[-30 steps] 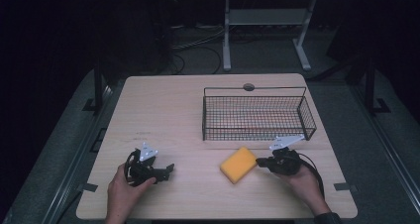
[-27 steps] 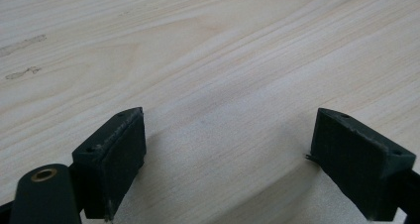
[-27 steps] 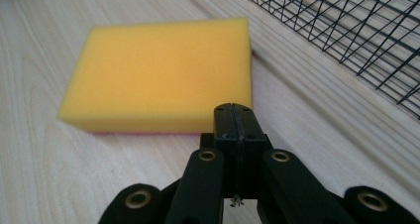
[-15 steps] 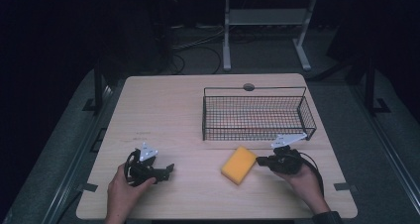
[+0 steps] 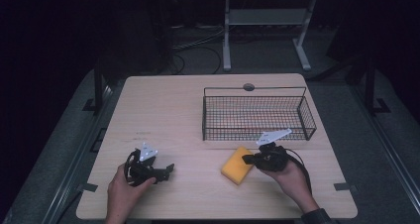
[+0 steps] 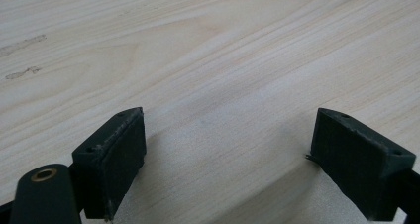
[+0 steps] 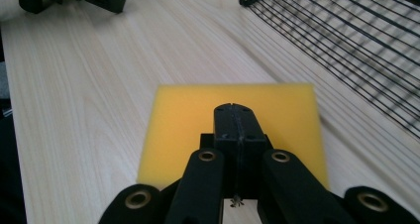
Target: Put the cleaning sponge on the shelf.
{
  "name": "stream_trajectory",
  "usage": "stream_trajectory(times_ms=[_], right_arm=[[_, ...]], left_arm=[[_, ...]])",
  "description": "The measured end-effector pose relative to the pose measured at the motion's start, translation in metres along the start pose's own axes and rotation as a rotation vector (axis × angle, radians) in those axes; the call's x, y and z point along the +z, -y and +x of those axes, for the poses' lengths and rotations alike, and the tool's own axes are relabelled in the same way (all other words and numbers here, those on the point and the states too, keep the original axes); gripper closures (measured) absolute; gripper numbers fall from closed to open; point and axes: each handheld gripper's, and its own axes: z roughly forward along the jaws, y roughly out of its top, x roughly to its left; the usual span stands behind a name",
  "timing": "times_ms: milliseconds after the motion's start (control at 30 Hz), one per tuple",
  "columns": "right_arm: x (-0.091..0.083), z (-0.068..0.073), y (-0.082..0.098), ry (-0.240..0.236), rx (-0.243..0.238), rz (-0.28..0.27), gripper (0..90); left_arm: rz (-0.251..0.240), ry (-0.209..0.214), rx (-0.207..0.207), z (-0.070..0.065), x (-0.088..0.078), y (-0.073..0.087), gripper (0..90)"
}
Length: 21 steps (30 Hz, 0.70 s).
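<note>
A: Where's the flat yellow foam sponge [image 5: 238,165] now?

B: On the pale wooden table [image 5: 178,105], just in front of the black wire mesh basket [image 5: 257,111], near its front left corner. Since a second ago it has shifted a little, nudged by the right gripper [image 5: 248,159], and it looks to sit slightly skewed to the table edge.

A: Is it being held?

B: No. In the right gripper view the right gripper [image 7: 239,116] has its jaws pressed fully together with nothing between them, their joined tip lying over the sponge's near half. Whether the tip presses on the foam or hovers just above, I can't tell.

A: So what does that mean for the job?

B: My guess is the sponge is bound for the basket, and no lift has begun; the jaws would have to open first.

A: And the other hand?

B: The left gripper [image 5: 168,169] has kept still, well apart from the sponge. Its jaws stand wide open over bare grained wood [image 6: 208,75].

A: Surfaces?

B: Sponge: soft-looking, matte, square-cornered. Basket: thin rigid wire, open top. Table: smooth.
</note>
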Motion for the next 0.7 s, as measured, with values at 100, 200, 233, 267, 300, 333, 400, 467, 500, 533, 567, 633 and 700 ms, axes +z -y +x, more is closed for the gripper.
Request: stream_trajectory(times_ms=[100,200,233,267,300,333,400,467,500,533,567,633,700], right_arm=[[0.006,0.004,-0.006,-0.011,-0.016,0.005,89.5],[0.013,0.007,-0.011,-0.02,-0.034,0.015,89.5],[0.015,0.008,-0.013,-0.024,-0.037,0.017,89.6],[0.018,0.009,-0.015,-0.029,-0.045,0.021,89.5],[0.02,0.01,-0.016,-0.032,-0.052,0.022,89.5],[0.02,0.01,-0.016,-0.032,-0.052,0.022,89.5],[0.028,0.014,-0.021,-0.039,-0.06,0.03,89.5],[0.033,0.017,-0.025,-0.048,-0.069,0.029,89.5],[0.036,0.019,-0.027,-0.05,-0.074,0.029,89.6],[0.038,0.021,-0.028,-0.055,-0.077,0.03,89.6],[0.04,0.023,-0.03,-0.057,-0.085,0.034,89.6],[0.045,0.026,-0.033,-0.064,-0.089,0.037,89.6],[0.05,0.028,-0.036,-0.065,-0.097,0.045,89.6]], left_arm=[[0.0,0.0,0.0,0.0,0.0,0.0,13.1],[-0.002,0.0,-0.003,0.0,0.0,0.0,13.1],[-0.003,0.0,-0.003,0.0,0.0,0.0,13.1],[-0.003,0.0,-0.003,0.0,0.0,0.0,13.2],[-0.003,0.0,-0.003,0.0,0.0,0.0,13.1],[-0.003,0.0,-0.003,0.0,0.0,0.0,13.1],[-0.003,0.0,-0.003,0.0,0.0,0.0,13.1],[-0.003,0.0,-0.003,0.0,0.0,0.0,13.2],[-0.003,0.0,-0.003,0.0,0.0,0.0,13.1],[-0.003,-0.001,-0.003,0.0,0.0,0.0,13.1],[-0.003,-0.001,-0.003,0.0,0.0,0.0,13.1],[-0.003,0.0,-0.003,0.0,0.0,0.0,13.1],[-0.003,0.0,-0.003,0.0,0.0,0.0,13.2]])
